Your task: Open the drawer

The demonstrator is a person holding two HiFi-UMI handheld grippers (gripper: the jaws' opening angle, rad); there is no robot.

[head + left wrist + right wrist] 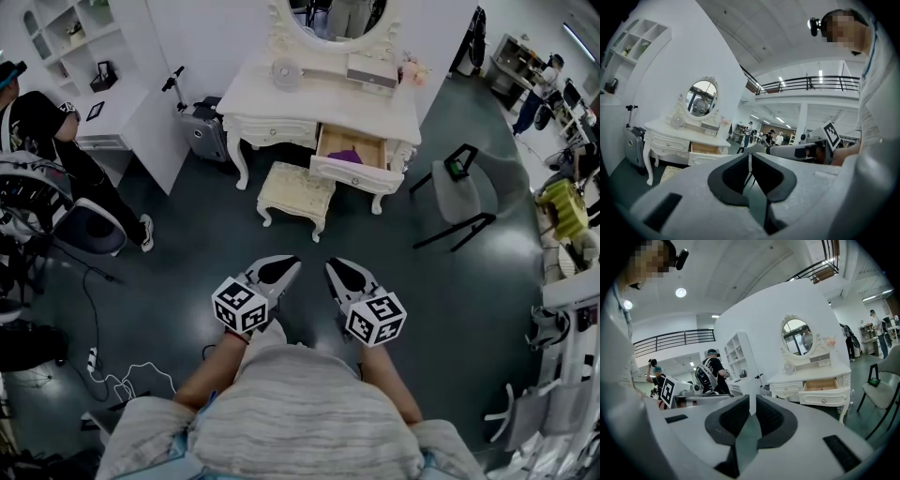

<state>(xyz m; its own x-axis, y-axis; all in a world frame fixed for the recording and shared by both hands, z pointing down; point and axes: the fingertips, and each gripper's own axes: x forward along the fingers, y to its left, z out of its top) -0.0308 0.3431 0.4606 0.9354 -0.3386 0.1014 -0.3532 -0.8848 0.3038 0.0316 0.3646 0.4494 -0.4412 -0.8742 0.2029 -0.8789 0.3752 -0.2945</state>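
Note:
A white dressing table (309, 98) stands at the far side of the floor. Its right-hand drawer (352, 161) is pulled out, with something purple inside. The same drawer (704, 150) shows open in the left gripper view, and the drawer (824, 391) shows open in the right gripper view too. My left gripper (292, 266) and right gripper (334, 268) are held side by side close to my body, well short of the table. Both point toward it. The left gripper (750, 155) is shut and empty. The right gripper (752, 397) has its tips together with nothing between them.
A padded stool (295, 192) sits in front of the table. A suitcase (204, 131) stands to its left and a grey chair (464, 192) to its right. A person (47, 131) stands at the left by white shelves. Cables (122, 380) lie on the floor.

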